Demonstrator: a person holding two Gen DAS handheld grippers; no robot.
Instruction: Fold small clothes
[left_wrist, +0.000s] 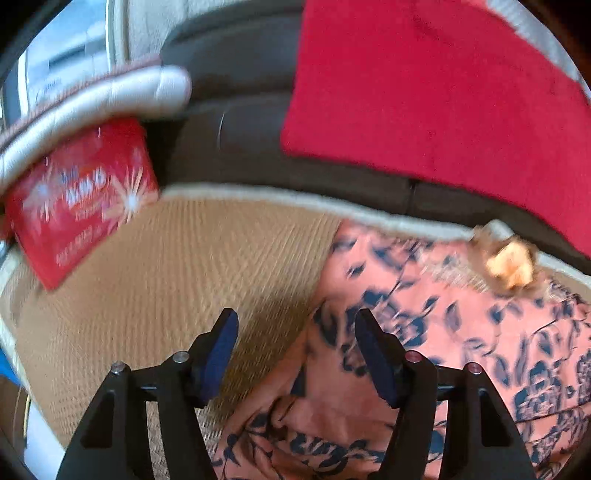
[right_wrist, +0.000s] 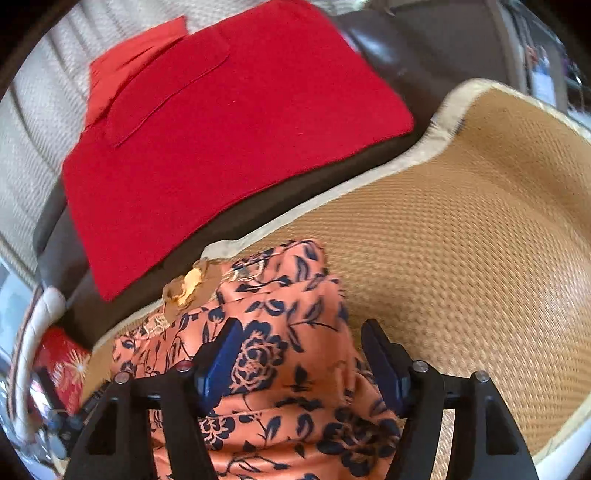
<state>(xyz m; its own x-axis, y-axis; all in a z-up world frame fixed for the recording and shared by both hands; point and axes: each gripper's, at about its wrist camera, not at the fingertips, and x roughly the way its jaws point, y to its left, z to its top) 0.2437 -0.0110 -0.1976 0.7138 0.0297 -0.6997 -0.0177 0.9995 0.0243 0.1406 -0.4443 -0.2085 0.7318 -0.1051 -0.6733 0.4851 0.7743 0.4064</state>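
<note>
1. Blue-padded left gripper (left_wrist: 295, 347) stands partly open with nothing pinched; its right finger hangs over the garment (left_wrist: 461, 350), its left finger over the mat (left_wrist: 166, 266).
2. Right gripper (right_wrist: 301, 354) is also partly open, its pads clear of the cloth bunched below and between them.
3. Orange with dark blue flowers, the garment (right_wrist: 280, 362) lies crumpled on the woven tan mat (right_wrist: 480, 240), reaching the mat's pale far edge.
4. Beyond that edge a red cloth (right_wrist: 221, 129) lies flat on the dark sofa (left_wrist: 240, 122).
5. Off to the left sits a red printed bag (left_wrist: 81, 206), blurred.
</note>
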